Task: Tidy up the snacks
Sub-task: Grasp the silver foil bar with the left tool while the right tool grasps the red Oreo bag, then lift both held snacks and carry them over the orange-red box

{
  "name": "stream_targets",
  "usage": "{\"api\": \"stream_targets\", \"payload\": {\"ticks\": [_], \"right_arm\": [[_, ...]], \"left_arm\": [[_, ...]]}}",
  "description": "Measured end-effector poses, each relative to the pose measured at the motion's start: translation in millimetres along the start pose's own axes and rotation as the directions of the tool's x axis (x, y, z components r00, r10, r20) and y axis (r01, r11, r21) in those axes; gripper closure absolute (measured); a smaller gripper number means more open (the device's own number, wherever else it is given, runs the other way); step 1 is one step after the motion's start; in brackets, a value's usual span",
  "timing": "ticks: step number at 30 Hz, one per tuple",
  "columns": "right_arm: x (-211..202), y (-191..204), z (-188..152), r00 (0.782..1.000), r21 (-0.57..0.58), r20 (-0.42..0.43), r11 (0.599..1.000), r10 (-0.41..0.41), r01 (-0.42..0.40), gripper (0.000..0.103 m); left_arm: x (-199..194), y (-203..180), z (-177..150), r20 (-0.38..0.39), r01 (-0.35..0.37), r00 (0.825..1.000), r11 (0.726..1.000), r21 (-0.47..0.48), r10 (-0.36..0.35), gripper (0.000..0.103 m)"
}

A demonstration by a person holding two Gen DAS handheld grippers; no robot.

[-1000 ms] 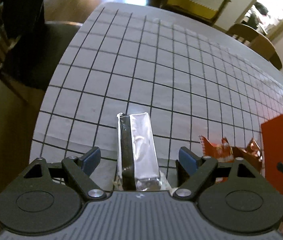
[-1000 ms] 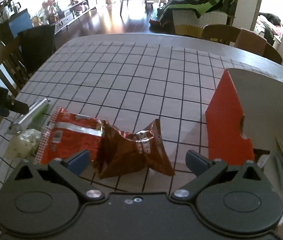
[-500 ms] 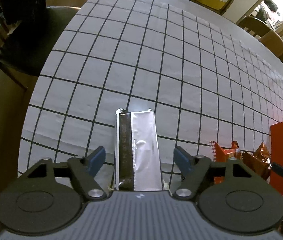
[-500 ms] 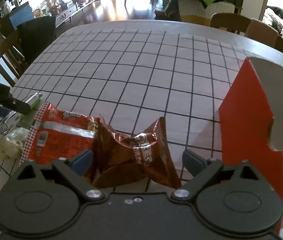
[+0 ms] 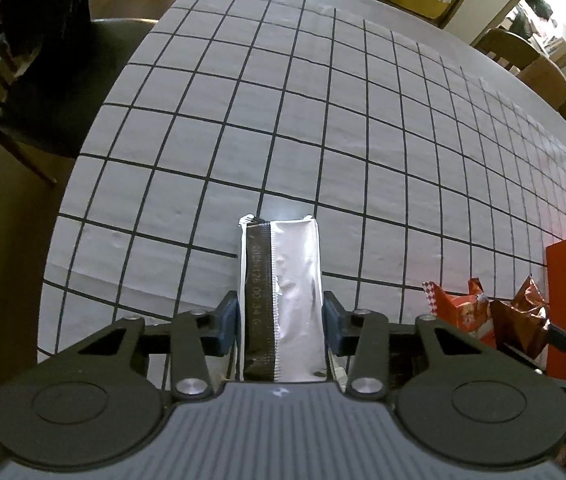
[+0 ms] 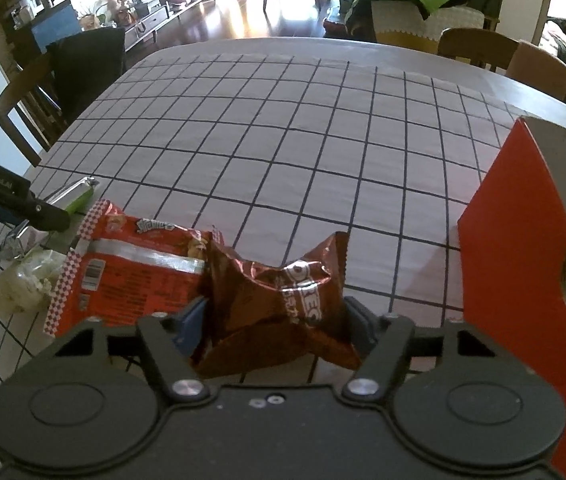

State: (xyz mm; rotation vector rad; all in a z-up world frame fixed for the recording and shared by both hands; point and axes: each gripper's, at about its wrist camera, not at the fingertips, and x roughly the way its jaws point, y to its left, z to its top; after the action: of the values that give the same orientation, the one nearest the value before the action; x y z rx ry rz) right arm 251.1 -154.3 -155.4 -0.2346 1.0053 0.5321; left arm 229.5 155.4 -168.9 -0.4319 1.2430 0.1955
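My left gripper point(image 5: 281, 322) is shut on a silver snack packet with a black seam strip point(image 5: 283, 292), which points away along the fingers. My right gripper point(image 6: 273, 326) is shut on a crumpled brown Oreo bag point(image 6: 279, 300). A flat red snack bag point(image 6: 123, 264) lies just left of the Oreo bag. The same two bags show at the right of the left wrist view point(image 5: 483, 316). The left gripper and its packet point(image 6: 77, 196) appear at the left edge of the right wrist view.
A red and white box point(image 6: 523, 240) stands open at the right. A pale clear-wrapped snack point(image 6: 19, 284) lies at the table's left edge. The gridded tablecloth point(image 6: 283, 140) stretches ahead. Chairs point(image 6: 35, 92) ring the table.
Both grippers have closed: the left one onto the silver packet, the right one onto the Oreo bag. Both were open around their packets before.
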Motion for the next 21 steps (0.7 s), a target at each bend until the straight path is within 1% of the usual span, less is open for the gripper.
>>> {"api": "stream_targets", "payload": {"ticks": [6, 12, 16, 21], "right_arm": [[-3, 1, -2, 1.0, 0.006, 0.019, 1.0, -0.003, 0.003, 0.043], [-10, -2, -5, 0.999, 0.035, 0.042, 0.999, -0.013, 0.012, 0.044], [-23, -3, -6, 0.998, 0.053, 0.06, 0.999, -0.013, 0.01, 0.044], [-45, -2, -6, 0.996, 0.055, 0.086, 0.998, -0.018, 0.013, 0.044]], "left_arm": [[-4, 3, -2, 0.015, 0.005, 1.0, 1.0, -0.007, -0.005, 0.061], [-14, 11, -7, 0.037, 0.02, 0.999, 1.0, -0.018, -0.019, 0.061], [-26, 16, -10, 0.059, 0.028, 0.998, 1.0, -0.013, -0.027, 0.061], [-43, 12, -15, 0.086, 0.032, 0.996, 0.999, 0.026, -0.034, 0.061]]}}
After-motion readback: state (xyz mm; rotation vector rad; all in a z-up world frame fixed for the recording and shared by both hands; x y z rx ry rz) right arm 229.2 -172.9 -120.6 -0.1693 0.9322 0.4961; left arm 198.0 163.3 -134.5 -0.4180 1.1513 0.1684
